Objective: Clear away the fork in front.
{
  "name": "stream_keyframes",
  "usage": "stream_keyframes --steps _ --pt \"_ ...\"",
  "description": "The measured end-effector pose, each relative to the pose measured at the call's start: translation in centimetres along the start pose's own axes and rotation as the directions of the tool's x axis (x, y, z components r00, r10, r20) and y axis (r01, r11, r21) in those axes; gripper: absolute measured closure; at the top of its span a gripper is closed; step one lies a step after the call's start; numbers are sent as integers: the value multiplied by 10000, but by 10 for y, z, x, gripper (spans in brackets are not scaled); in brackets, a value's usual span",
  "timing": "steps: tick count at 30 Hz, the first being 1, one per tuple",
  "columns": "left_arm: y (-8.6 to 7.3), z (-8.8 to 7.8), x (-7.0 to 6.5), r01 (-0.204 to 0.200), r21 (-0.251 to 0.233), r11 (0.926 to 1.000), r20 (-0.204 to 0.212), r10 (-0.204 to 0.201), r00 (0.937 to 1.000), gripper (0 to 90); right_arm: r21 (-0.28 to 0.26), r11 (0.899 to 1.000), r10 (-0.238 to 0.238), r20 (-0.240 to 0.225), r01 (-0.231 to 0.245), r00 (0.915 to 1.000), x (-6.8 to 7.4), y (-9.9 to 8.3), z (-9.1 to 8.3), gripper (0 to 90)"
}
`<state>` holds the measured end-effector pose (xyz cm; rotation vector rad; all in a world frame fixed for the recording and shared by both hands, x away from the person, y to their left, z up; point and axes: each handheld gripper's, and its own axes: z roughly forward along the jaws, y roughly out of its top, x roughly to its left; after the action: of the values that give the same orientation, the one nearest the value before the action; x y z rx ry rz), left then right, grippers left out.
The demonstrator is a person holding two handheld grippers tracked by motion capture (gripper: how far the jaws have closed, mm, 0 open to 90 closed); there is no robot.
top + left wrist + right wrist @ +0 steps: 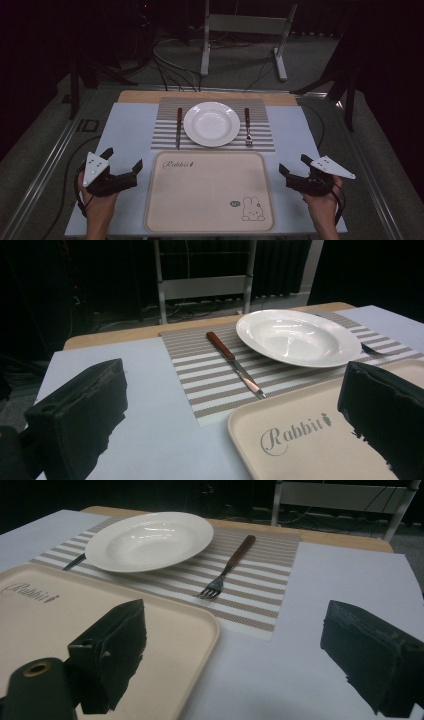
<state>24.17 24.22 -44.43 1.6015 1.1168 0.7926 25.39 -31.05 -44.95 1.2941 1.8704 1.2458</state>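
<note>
A white deep plate (211, 123) (298, 337) (149, 540) sits in the middle of a striped placemat (165, 137) (210, 371) (260, 590). A knife (178, 127) (234, 363) with a red-brown handle lies left of the plate, a fork (247, 127) (227, 568) with a like handle on its right. In front lies an empty cream tray (210, 192) (310, 435) (45, 615) marked "Rabbit". My left gripper (122, 158) (235, 420) rests open beside the tray's left edge. At the tray's right edge, my right gripper (293, 164) (240, 660) is open too. Nothing is between either pair of jaws.
A pale blue sheet (127, 130) covers the wooden table (140, 95). Beyond the far edge stand a grey metal frame (245, 30) and cables (170, 70) on the floor. Metal rails (47, 160) run along both table sides.
</note>
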Motion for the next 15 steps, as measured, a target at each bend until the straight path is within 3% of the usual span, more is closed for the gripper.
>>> stream_keyframes --steps 15 --pt "0 -1 1 19 -13 10000 -64 -19 10000 2 -121 9998 169 -67 -170 9998 -3 21 8 109"
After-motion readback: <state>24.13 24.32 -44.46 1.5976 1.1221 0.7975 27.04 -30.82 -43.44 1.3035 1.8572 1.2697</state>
